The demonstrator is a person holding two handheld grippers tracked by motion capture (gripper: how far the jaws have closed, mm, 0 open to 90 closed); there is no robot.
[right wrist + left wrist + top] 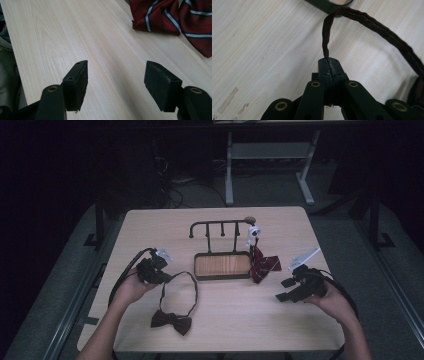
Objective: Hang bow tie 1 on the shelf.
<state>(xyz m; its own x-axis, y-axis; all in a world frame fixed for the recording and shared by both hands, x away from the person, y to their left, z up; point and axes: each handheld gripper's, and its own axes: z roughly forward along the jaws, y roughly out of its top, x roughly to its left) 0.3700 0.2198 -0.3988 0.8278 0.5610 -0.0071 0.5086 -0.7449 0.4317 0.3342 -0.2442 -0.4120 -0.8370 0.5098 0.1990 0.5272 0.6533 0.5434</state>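
My left claw (159,271), at left of centre in the high view, is pressed together on the strap (325,37) of the dark bow tie (172,321), whose bow lies near the counter's (150,225) lower edge. My right claw (286,289), at lower right, stands spread over bare wood with open room between the two. Farther up, the wooden tray (222,265) sits mid-counter under a black hook rack (220,224); I see nothing lying in the tray. A red striped tie (262,264) lies just right of it.
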